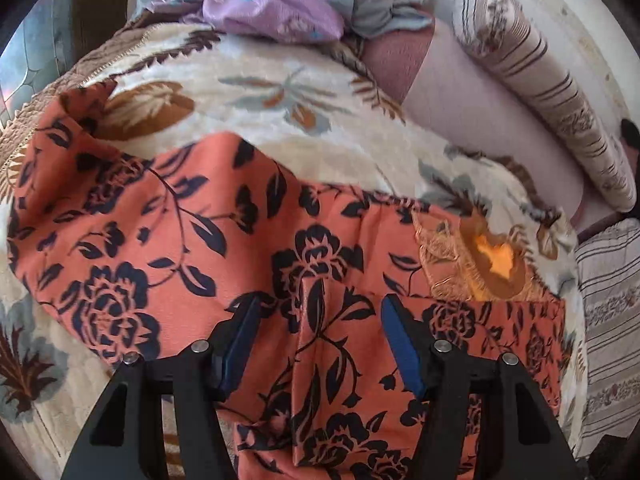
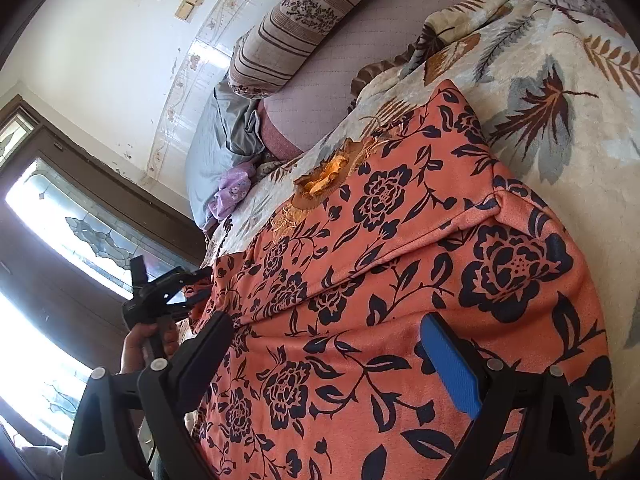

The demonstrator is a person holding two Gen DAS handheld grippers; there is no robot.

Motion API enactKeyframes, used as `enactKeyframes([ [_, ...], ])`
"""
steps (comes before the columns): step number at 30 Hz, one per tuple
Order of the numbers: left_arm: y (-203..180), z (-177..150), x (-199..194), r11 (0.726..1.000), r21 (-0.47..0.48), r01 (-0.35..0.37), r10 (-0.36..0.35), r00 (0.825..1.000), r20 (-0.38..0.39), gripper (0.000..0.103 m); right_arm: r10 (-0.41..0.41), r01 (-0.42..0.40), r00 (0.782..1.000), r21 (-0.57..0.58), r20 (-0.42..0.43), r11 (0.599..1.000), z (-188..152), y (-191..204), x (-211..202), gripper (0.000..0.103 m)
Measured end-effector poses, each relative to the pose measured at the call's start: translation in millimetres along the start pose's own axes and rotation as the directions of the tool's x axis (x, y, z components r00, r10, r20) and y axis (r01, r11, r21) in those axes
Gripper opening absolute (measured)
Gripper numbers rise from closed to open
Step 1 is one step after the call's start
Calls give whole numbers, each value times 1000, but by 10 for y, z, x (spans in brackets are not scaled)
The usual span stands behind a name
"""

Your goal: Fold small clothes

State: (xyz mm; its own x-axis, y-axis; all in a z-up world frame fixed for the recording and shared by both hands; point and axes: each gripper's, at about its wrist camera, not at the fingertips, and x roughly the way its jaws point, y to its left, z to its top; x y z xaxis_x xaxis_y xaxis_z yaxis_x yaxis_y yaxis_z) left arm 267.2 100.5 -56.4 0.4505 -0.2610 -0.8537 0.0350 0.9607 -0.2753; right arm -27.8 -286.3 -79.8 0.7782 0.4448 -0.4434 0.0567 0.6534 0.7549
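An orange garment with a black flower print (image 1: 160, 220) lies spread on a cream leaf-patterned blanket (image 1: 248, 80). Its frilled orange neckline (image 1: 492, 260) lies at the right. My left gripper (image 1: 318, 316) hovers open just over the cloth. A raised ridge of fabric runs between its blue pads (image 1: 400, 344) without being pinched. In the right wrist view the same garment (image 2: 400, 280) fills the middle. My right gripper (image 2: 328, 336) stands open above it, nothing between its pads. There the left gripper (image 2: 202, 286), held by a hand (image 2: 138, 344), sits at the garment's far left edge.
A striped bolster pillow (image 1: 540, 92) lies along the back on a pink sheet (image 1: 472, 112). A purple cloth (image 1: 272, 12) and a grey cloth (image 1: 380, 0) are heaped at the bed's far end. A bright window with a dark frame (image 2: 80, 220) stands beyond the bed.
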Motion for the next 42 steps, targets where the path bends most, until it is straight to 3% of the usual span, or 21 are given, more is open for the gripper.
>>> enactKeyframes([
  [3, -24, -2, 184, 999, 8, -37, 37, 999, -33, 54, 8, -8, 1000, 5, 1, 1000, 16, -8, -14, 96],
  [8, -71, 76, 184, 995, 67, -67, 69, 997, -32, 9, 16, -16, 1000, 1, -5, 1000, 29, 4, 5, 96],
  [14, -346, 176, -186, 976, 210, -55, 28, 992, 127, 6, 11, -10, 1000, 2, -6, 1000, 19, 1, 25, 96],
  [17, -399, 250, -267, 972, 230, -50, 7, 983, 186, 6, 2, -2, 1000, 5, -6, 1000, 14, -17, 31, 96],
  [22, -230, 187, 262, 967, 213, -143, 125, 988, 95, 13, -2, 2, 1000, 15, -7, 1000, 16, -40, 45, 96],
  [23, -195, 144, 335, 964, 216, -157, 142, 986, 84, 18, -1, 1, 1000, 18, -8, 1000, 14, -44, 44, 96],
  [24, -185, 109, 293, 963, 213, -166, 140, 982, 129, 23, -2, 2, 1000, 19, -8, 1000, 13, -48, 42, 96],
  [26, -183, 83, 193, 964, 193, -185, 155, 975, 162, 51, -8, 8, 1000, 25, -3, 1000, 16, -68, 27, 96],
  [28, -199, 77, 64, 971, 182, -158, 128, 978, 164, 53, -2, 2, 1000, 50, 4, 999, 24, -108, 12, 96],
  [33, -387, -105, -341, 971, 209, -116, 57, 961, 271, 62, -11, 10, 1000, 51, 16, 999, 26, -130, -36, 96],
  [39, -661, -476, -293, 957, 289, -2, -70, 968, 239, 64, -6, 2, 1000, 138, 28, 990, 122, -285, -122, 96],
  [42, -700, -583, -110, 961, 274, 36, -88, 979, 182, 64, 13, -6, 999, 175, -39, 985, 244, -336, 47, 96],
])
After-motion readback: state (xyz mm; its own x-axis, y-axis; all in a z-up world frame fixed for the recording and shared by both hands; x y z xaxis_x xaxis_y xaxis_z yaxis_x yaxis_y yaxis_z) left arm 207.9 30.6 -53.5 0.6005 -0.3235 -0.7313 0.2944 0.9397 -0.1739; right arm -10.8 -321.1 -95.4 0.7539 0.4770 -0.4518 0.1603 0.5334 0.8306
